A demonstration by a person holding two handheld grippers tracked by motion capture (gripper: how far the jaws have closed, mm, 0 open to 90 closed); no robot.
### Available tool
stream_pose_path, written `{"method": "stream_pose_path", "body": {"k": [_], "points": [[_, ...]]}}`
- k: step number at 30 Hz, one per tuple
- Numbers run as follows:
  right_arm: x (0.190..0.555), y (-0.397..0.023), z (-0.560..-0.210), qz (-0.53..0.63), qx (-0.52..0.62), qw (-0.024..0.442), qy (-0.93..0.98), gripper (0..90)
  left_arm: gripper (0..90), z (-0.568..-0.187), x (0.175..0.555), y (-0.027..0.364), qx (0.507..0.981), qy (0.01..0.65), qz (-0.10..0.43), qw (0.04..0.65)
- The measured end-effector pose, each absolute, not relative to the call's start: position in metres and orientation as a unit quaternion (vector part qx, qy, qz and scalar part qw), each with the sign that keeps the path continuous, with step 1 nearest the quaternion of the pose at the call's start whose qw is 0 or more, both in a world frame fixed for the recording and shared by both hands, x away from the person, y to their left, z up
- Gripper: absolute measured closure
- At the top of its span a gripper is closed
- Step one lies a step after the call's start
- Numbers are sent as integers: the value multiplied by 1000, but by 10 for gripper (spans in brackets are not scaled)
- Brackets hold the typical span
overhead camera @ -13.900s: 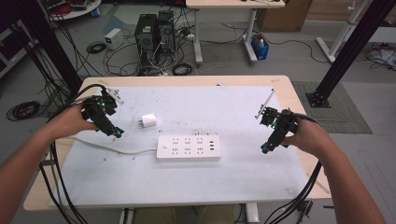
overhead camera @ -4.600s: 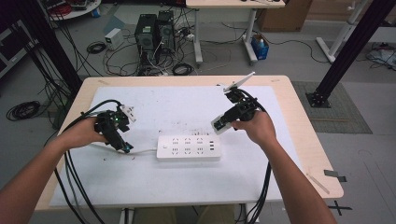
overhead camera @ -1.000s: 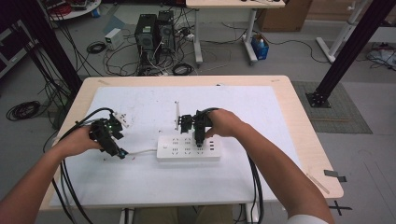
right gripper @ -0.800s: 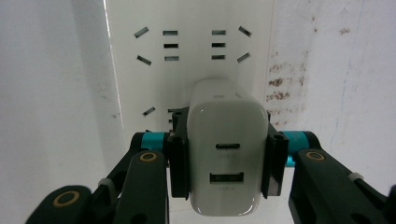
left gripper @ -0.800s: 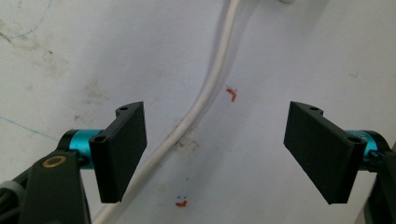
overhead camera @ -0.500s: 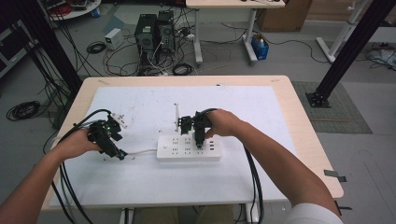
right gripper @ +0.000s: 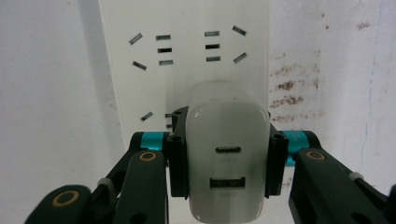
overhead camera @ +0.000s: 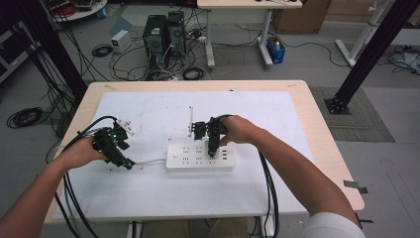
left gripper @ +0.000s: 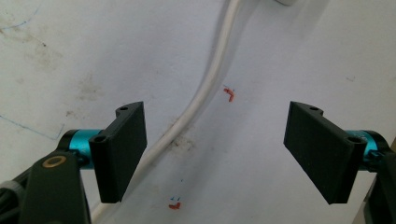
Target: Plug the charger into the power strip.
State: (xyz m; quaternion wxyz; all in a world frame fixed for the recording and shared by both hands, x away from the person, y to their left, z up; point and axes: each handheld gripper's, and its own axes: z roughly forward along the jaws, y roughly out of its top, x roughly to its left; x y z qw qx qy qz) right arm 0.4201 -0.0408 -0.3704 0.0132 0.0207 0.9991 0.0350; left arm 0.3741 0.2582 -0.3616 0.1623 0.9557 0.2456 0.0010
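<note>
Room aplenty on this table (overhead camera: 297, 106): wide bare stretches behind and to the right of the power strip (overhead camera: 184, 157), which lies near the middle. Right gripper (overhead camera: 212, 154) has its fingers clenched on the white charger (right gripper: 228, 156), held directly over the strip's sockets. Left gripper (overhead camera: 125, 163) sits well apart at the left, fingers released either side of the strip's white cord (left gripper: 205, 88), not touching it.

We cannot see the charger's (right gripper: 227, 154) prongs, hidden beneath its body against the power strip (right gripper: 187, 70). The strip's far end runs past the top edge. The cord (left gripper: 205, 88) leaves the frame at top and bottom.
</note>
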Motion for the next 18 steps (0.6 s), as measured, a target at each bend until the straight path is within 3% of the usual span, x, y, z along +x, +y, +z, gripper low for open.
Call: {"method": "stream_pose_path", "body": {"k": [3,4,5,7,8,12,14,18], "points": [[419,-43,-370,47,13,18,999,619,214,-360,373,257,955,247,6,163],[419,-45,-370,51,12,14,999,559,214,-359,372,256,953,251,7,168],[419,-45,-370,51,12,14,999,559,214,-359,372,256,953,251,7,168],[425,-56,-364,91,68,-11,993,286,214,-355,372,255,953,247,15,173],[426,-61,-357,113,88,-15,990,251,214,-353,373,256,954,244,19,173],[427,-83,-337,191,174,-10,966,221,214,-345,375,256,955,239,28,173],[426,-94,-328,205,199,3,958,98,214,-341,376,256,954,239,35,176],[425,-125,-308,230,262,41,936,98,214,-334,376,255,952,241,41,185]]}}
